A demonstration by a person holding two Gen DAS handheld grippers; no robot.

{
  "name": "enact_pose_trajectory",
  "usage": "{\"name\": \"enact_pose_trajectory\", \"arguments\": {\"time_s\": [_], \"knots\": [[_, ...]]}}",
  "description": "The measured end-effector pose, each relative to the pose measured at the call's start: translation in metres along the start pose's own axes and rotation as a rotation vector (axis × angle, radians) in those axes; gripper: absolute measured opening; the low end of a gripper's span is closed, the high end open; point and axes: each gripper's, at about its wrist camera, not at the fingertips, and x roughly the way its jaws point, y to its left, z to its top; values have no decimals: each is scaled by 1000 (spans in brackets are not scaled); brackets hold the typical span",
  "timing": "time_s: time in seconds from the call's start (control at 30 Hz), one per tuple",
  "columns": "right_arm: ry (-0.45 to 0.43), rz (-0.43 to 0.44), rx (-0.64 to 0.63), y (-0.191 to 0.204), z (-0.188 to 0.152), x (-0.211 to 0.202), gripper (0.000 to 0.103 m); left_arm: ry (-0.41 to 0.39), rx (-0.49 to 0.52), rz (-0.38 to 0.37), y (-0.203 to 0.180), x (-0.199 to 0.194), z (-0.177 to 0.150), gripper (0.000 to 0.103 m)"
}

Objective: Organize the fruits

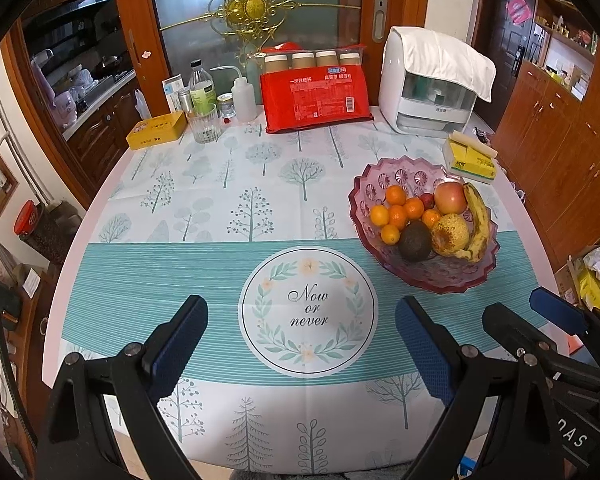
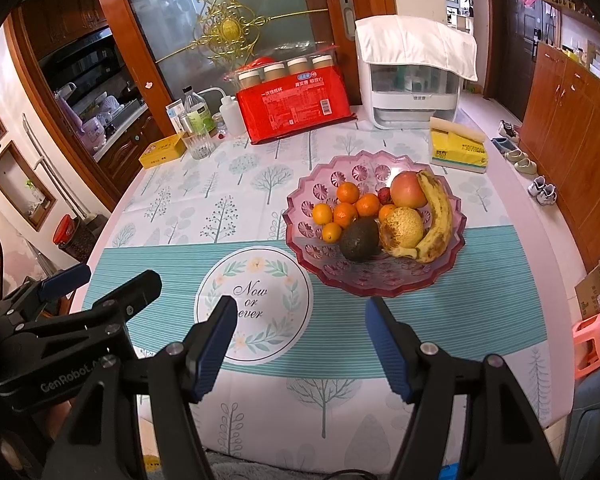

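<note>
A pink glass fruit bowl (image 1: 384, 178) (image 2: 324, 172) stands on the round table, right of the "Now or never" print. It holds several small oranges (image 1: 398, 216) (image 2: 345, 213), a dark avocado (image 1: 414, 241) (image 2: 359, 239), a spotted yellow pear (image 1: 450, 234) (image 2: 402, 227), a red apple (image 1: 451, 197) (image 2: 408, 189) and a bruised banana (image 1: 478, 220) (image 2: 436, 216). My left gripper (image 1: 302, 316) hovers open over the print, nothing between its fingers. My right gripper (image 2: 301, 320) is open too, just short of the bowl's near rim, and empty. Each gripper shows at the edge of the other's view.
Along the table's far edge stand a red packet (image 1: 315, 96) (image 2: 296, 109), a white appliance (image 1: 428, 92) (image 2: 412, 88), a yellow tissue pack (image 1: 470, 157) (image 2: 458, 149), a glass (image 1: 204, 124), bottles and a yellow tin (image 1: 156, 130). A pink stool (image 2: 596, 340) sits at right.
</note>
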Motion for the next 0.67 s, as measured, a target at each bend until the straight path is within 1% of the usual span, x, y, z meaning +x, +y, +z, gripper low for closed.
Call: {"name": "enact_pose_trajectory", "arguments": {"time_s": [0.67], "knots": [[10,4,6,0,0,5,67,10,0,2,1,4,2,94]]}}
